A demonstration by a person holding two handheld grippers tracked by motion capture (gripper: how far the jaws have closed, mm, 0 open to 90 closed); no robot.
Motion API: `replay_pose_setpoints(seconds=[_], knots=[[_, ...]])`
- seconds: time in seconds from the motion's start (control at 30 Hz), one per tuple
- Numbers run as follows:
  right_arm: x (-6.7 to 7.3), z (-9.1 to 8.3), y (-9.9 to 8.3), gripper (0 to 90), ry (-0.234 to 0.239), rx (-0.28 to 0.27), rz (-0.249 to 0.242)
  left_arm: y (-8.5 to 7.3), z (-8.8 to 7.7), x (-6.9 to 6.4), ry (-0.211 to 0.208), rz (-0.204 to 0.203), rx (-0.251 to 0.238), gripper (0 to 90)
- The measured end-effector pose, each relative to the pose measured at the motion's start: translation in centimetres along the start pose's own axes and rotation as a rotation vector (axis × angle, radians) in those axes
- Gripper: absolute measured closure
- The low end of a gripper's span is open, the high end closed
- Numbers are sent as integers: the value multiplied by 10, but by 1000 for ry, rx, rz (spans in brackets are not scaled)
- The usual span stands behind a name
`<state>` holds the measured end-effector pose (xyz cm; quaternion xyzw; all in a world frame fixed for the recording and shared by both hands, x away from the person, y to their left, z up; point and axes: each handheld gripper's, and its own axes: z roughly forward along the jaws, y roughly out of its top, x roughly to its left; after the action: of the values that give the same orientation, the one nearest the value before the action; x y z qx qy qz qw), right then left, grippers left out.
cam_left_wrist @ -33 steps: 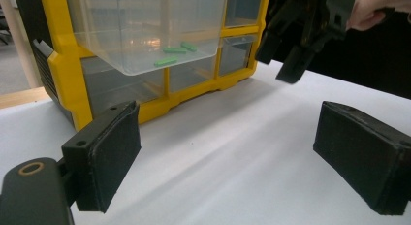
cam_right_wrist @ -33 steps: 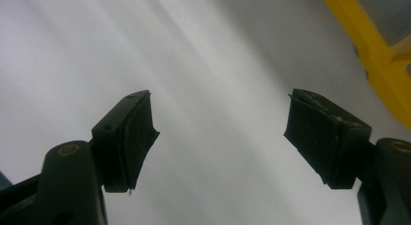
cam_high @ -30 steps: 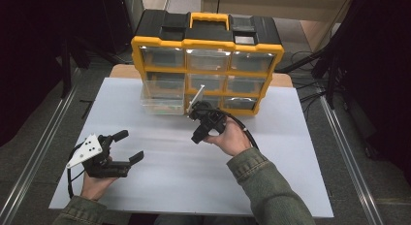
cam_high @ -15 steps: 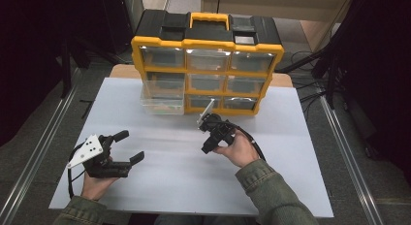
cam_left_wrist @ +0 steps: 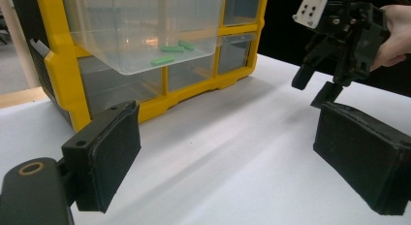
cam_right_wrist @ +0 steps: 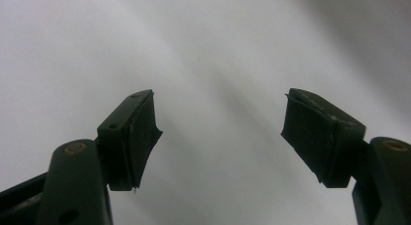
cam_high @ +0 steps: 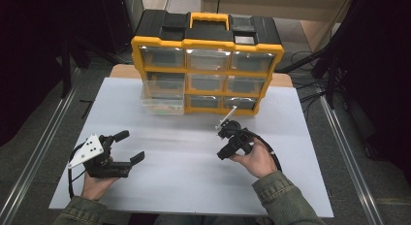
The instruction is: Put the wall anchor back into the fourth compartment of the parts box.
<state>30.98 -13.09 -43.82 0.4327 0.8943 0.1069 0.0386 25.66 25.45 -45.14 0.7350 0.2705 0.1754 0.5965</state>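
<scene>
White table [cam_high: 184, 186], yellow drawer cabinet [cam_high: 207, 45] at back, dark room, both grippers' fingers apart, empty.

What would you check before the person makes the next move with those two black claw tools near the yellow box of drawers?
1. Right gripper jaws open with nothing between them: ok, only bare white table lies ahead in the right gripper view.
2. Left gripper jaws open and empty: ok.
3. Clear drawer pulled out of the yellow organizer: ok, it juts out at the left side.
4. Green pieces lying in that drawer: ok, at least three are visible.
5. Table between the grippers and the drawer free of obstacles: ok.
6. Other drawers pushed in: ok, as far as the high view shows.
</scene>
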Motion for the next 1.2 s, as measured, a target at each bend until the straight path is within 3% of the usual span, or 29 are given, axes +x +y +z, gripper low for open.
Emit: replay_pose_setpoints(seconds=[0.33, 0.6, 0.77, 0.9, 1.03, 1.2], knots=[[-13, 6, -30, 287, -4, 16, 46, 0, 1, 0, -1, -2, -2, 90], [-25, 1, -57, 288, 19, -62, 110, 0, 0, 0, 1, -6, -4, 90], [-32, 0, -77, 292, 42, -156, 169, 0, 1, 0, 1, -2, -2, 90], [-36, 0, -94, 292, 19, -249, 206, 0, 1, -1, 0, -2, -2, 90], [-38, 1, -113, 287, 15, -380, 240, 0, 1, 0, 3, -4, -4, 90], [-38, 1, -135, 282, 15, -600, 266, 1, 1, 0, 4, -2, -5, 90]])
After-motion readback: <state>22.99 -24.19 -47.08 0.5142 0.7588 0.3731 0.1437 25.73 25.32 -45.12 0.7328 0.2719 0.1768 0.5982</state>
